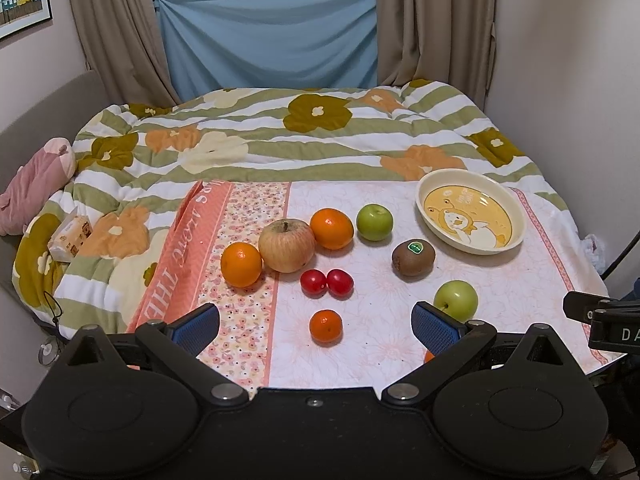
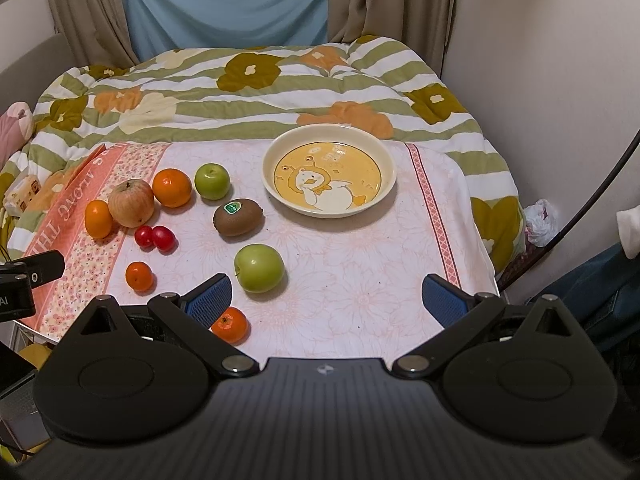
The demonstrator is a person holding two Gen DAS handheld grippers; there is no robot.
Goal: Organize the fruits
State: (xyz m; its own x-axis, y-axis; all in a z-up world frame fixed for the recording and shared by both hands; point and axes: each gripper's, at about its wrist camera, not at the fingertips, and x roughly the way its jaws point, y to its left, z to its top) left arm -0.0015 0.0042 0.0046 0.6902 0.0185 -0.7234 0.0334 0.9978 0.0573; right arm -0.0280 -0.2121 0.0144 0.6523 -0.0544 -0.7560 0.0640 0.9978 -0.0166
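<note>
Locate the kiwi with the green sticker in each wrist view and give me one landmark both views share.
Left wrist: kiwi right of centre, between the two green apples.
Right wrist: kiwi left of centre, near the plate's left edge.
Shared landmark: the duck plate, beyond and right of the kiwi.

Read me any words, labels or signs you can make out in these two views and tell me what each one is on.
"ALONG THE": on the orange border of the pink cloth, seen upside down; more letters beyond are cut off.
"DA": white letters on the right gripper's black body, cut off by the frame edge.
"AI": on the left gripper's black body, partly cut off.
Kiwi sticker: too small to read.
Plate lettering: blurred.
Tissue pack print: unreadable.
</note>
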